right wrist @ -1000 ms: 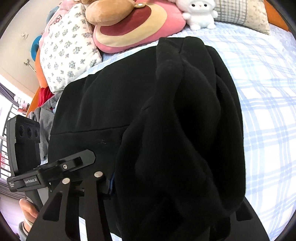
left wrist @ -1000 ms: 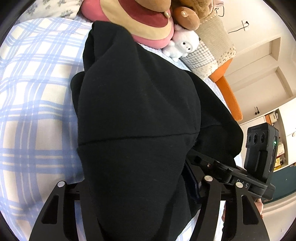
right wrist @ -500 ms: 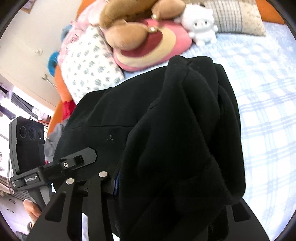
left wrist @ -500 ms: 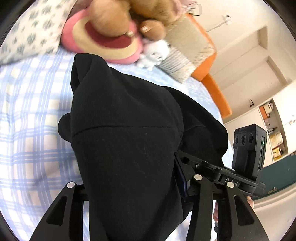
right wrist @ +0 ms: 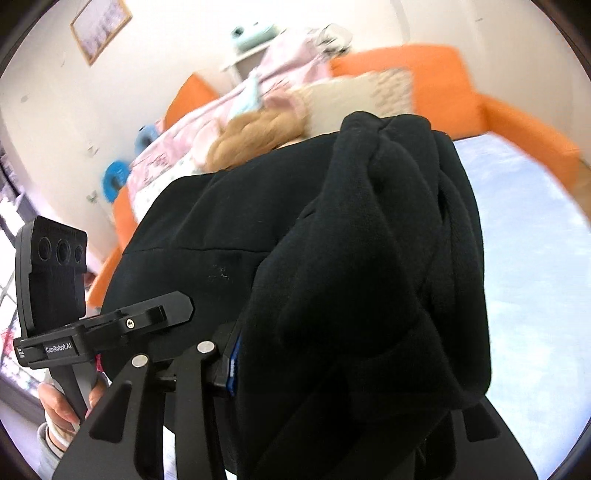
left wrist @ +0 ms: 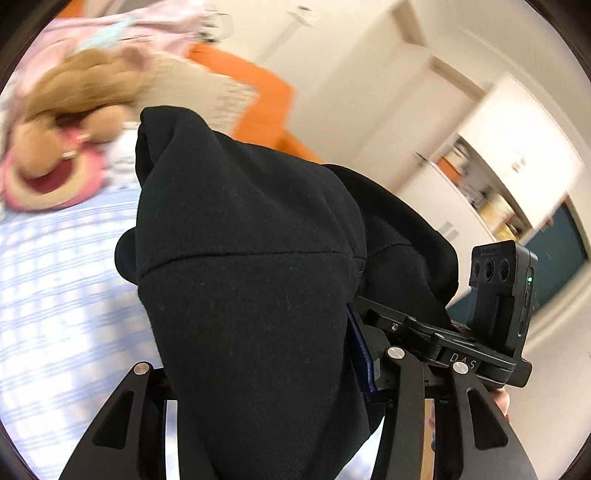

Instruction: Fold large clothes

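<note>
A large black garment point(left wrist: 251, 258) hangs bunched and draped over both grippers, lifted above the bed. In the left wrist view my left gripper point(left wrist: 266, 369) is shut on a thick fold of it, and the cloth hides the fingertips. My right gripper point(left wrist: 439, 347) holds the garment's other side just to the right, a hand below it. In the right wrist view my right gripper point(right wrist: 332, 376) is shut on the rolled black garment point(right wrist: 369, 240). There the left gripper point(right wrist: 122, 321) sits at the left edge, held by a hand.
Below lies the bed with a blue plaid sheet point(left wrist: 55, 295). Plush toys point(left wrist: 66, 110) and pillows point(right wrist: 369, 92) crowd its head against an orange frame point(right wrist: 498, 110). White cupboards point(left wrist: 517, 140) stand at the right, and a small picture point(right wrist: 99, 33) hangs on the wall.
Both grippers have risen together with the black garment, lifting it off the sheet. The bed has dropped away and the walls and orange frame have come into view.
</note>
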Action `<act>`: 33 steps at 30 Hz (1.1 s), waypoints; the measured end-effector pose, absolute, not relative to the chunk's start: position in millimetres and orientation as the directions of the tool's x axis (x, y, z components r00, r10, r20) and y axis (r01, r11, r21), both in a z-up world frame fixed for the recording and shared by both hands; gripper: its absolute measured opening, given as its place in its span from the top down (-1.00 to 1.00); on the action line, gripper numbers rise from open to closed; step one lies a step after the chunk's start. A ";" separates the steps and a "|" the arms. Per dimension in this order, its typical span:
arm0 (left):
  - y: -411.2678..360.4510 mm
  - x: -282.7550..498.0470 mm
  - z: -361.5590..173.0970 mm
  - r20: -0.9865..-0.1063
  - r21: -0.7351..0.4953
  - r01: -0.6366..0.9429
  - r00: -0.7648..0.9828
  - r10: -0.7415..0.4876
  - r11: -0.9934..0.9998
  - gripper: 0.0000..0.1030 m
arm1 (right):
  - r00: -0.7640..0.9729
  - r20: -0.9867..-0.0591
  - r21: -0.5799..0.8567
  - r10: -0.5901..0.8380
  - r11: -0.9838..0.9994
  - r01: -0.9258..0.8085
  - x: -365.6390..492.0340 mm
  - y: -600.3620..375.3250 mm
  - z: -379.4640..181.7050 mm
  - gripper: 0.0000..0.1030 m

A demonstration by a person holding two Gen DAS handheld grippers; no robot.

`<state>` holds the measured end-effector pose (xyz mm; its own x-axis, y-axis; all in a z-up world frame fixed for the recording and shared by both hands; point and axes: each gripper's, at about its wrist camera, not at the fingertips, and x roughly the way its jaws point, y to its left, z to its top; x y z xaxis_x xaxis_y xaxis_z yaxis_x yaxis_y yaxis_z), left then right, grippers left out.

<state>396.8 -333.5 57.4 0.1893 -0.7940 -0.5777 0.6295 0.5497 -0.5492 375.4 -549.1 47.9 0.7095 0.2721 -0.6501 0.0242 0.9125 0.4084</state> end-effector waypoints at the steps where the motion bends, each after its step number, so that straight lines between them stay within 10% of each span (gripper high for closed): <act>1: -347.4 386.8 59.3 -0.572 -0.549 0.644 0.174 -0.801 0.532 0.03 | 0.718 -0.651 0.397 0.246 0.917 0.046 359.7 -564.2 52.5 0.18; 15: -572.9 260.7 -18.4 -0.610 -0.488 0.805 -0.038 -0.791 0.338 0.03 | 0.717 -0.697 0.364 -0.006 0.859 0.361 181.2 -745.6 -19.9 0.18; 28: -583.2 280.9 -206.2 -0.727 -0.537 0.714 -0.121 -0.676 0.449 0.02 | 0.623 -0.778 0.395 0.081 0.834 0.386 184.7 -748.3 -185.9 0.16; 33: -578.1 288.2 -247.0 -0.684 -0.605 0.664 -0.150 -0.714 0.440 -0.18 | 0.642 -0.765 0.382 0.041 0.832 0.402 167.3 -738.1 -222.6 -0.16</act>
